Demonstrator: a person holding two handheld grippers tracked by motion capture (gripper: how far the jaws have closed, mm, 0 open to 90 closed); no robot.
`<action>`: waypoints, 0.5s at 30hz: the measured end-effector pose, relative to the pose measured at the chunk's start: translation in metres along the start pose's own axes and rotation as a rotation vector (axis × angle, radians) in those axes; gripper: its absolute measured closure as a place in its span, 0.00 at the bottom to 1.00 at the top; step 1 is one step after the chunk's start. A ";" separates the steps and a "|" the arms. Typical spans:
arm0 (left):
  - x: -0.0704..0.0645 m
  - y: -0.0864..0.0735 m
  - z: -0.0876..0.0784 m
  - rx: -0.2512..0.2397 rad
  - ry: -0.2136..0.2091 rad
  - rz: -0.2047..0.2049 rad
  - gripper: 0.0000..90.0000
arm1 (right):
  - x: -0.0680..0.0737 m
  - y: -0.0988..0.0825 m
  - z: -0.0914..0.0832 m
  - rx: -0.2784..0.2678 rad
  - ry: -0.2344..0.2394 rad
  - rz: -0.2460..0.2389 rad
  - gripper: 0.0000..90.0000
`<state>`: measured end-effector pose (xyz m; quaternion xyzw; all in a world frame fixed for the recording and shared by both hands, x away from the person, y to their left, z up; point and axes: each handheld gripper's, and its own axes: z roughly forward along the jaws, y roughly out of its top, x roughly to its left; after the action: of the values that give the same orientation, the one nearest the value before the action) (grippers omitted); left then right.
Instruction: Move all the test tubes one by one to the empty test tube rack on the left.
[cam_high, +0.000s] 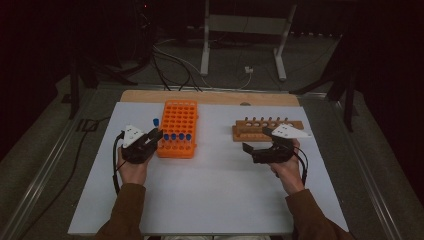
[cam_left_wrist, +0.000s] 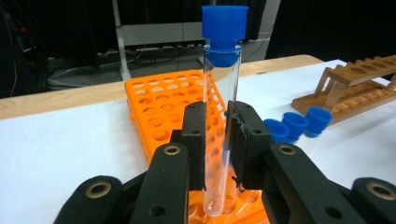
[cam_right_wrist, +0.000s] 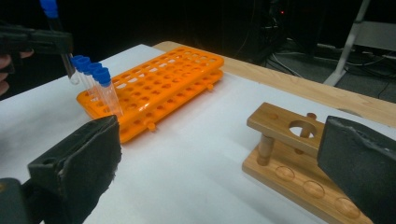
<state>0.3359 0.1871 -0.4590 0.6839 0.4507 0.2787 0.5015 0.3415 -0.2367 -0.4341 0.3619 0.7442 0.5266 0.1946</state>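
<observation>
My left gripper (cam_high: 154, 135) is shut on a clear test tube (cam_left_wrist: 222, 116) with a blue cap (cam_left_wrist: 224, 21), held upright at the near left corner of the orange rack (cam_high: 178, 120). The tube's round bottom hangs just above the rack's front holes. Several blue-capped tubes (cam_high: 177, 136) stand in the rack's front row. In the right gripper view the held tube (cam_right_wrist: 69, 70) hangs beside those tubes (cam_right_wrist: 95, 74). My right gripper (cam_high: 256, 139) stands open and holds nothing, just in front of the wooden rack (cam_high: 267, 129), whose near end (cam_right_wrist: 289, 149) lies between its jaws.
A white sheet (cam_high: 215, 190) covers the table, with a bare wooden strip (cam_high: 210, 96) along the far edge. Beyond the table are cables and a metal stand's legs (cam_high: 242, 45) on the floor. The wooden rack's holes hold nothing.
</observation>
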 end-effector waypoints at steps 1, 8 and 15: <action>0.001 -0.001 0.001 0.003 0.001 -0.002 0.87 | -0.001 0.000 -0.002 -0.001 -0.002 0.002 0.00; 0.004 -0.009 0.008 0.021 0.005 -0.014 0.87 | -0.004 -0.004 -0.012 -0.015 -0.009 0.008 0.00; 0.005 -0.015 0.012 0.032 0.005 -0.013 0.87 | -0.008 -0.008 -0.018 -0.018 -0.016 0.010 0.00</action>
<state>0.3428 0.1878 -0.4775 0.6881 0.4610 0.2698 0.4911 0.3320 -0.2553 -0.4353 0.3682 0.7359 0.5314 0.2014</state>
